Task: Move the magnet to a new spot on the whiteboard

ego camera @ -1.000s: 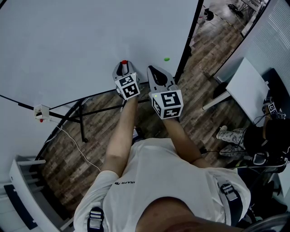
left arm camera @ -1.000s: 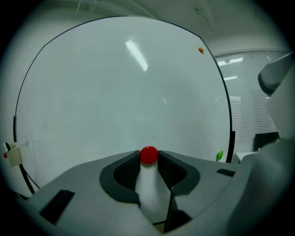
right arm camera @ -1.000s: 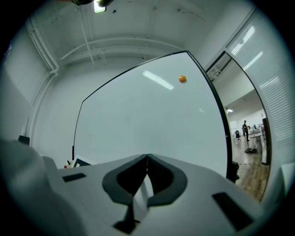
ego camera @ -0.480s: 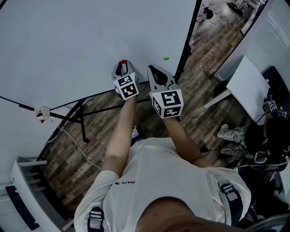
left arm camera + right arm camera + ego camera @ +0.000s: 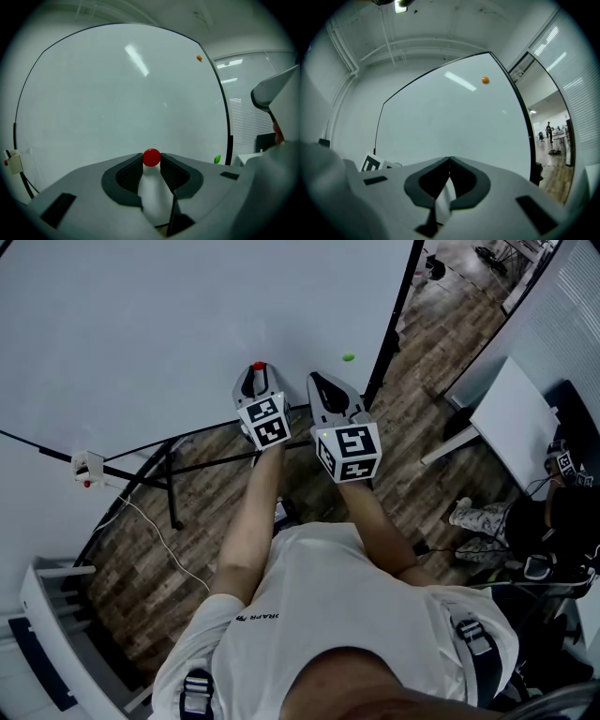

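Note:
A small red magnet (image 5: 258,366) sits pinched at the tip of my left gripper (image 5: 257,373), which is shut on it. It hangs near the lower part of the whiteboard (image 5: 169,324). In the left gripper view the red magnet (image 5: 151,158) shows between the dark pads (image 5: 129,174), in front of the whiteboard (image 5: 117,93). I cannot tell whether it touches the board. My right gripper (image 5: 319,385) is just to the right, shut with nothing in it. In the right gripper view, the right gripper (image 5: 449,161) has its jaws closed together, facing the whiteboard (image 5: 450,122).
A green magnet (image 5: 348,358) sticks to the board near its right edge, and an orange magnet (image 5: 199,58) sits high up. Stand legs (image 5: 169,493) and a cable cross the wooden floor below. A white table (image 5: 511,423) and a seated person (image 5: 553,521) are at the right.
Both grippers stay about where they were, the left one still holding the red magnet. The head view has shifted very slightly.

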The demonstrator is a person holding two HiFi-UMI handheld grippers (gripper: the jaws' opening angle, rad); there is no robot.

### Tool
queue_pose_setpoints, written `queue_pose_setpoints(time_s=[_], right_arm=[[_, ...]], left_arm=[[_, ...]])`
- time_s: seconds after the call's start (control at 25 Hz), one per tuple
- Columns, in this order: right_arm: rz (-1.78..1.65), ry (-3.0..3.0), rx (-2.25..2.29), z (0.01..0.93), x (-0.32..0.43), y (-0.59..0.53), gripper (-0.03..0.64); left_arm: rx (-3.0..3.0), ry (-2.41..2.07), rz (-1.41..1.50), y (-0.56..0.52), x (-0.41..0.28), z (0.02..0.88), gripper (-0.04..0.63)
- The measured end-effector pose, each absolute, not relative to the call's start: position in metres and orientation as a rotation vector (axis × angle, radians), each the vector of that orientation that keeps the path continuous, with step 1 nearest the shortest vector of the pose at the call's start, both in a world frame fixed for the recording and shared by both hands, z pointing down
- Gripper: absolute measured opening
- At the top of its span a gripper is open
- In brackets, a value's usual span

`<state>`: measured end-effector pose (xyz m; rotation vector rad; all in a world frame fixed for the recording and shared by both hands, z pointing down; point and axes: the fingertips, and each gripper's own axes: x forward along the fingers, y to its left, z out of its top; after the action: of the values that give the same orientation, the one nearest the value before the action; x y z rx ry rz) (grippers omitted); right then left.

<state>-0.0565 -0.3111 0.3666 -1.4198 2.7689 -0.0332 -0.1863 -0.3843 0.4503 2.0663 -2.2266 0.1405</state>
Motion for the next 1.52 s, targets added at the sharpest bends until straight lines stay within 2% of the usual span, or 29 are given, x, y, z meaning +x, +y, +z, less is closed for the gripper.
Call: queue_pose_setpoints(time_s=[1.52], right_arm=[[-0.056, 2.76, -1.421, 0.375, -0.052, -0.308, 0.012]], left_arm=[[2.183, -2.189, 0.001, -0.321, -0.172, 0.411, 0.117]])
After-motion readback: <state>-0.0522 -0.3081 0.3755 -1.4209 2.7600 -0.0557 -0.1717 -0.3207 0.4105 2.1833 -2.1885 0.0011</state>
